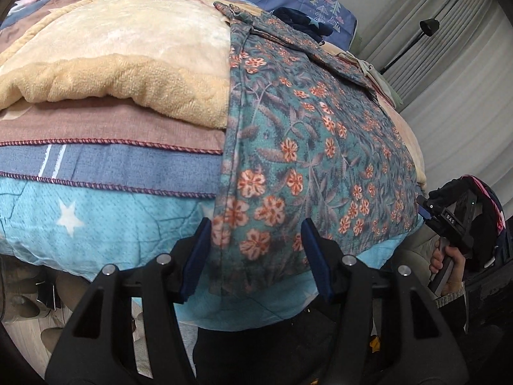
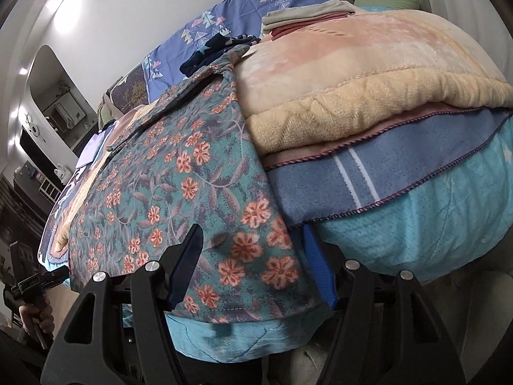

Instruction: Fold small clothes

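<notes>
Across the bed (image 1: 80, 224), the floral garment (image 1: 307, 147) lay flat over the layered blankets (image 1: 121, 73), its near hem overhanging the edge. Left tongs (image 1: 256, 256) and right tongs (image 2: 253, 266) stood spread about opposite hem corners, pinching nothing; far collar end hard to make out.

A floral garment (image 1: 307, 147) lies spread over the bed (image 1: 96, 224), beside a cream blanket (image 1: 121, 61). The left hand-held gripper (image 1: 256, 256) stands with jaws apart at the garment's near hem. The right hand-held gripper (image 1: 424, 208) sits at its far corner.
</notes>
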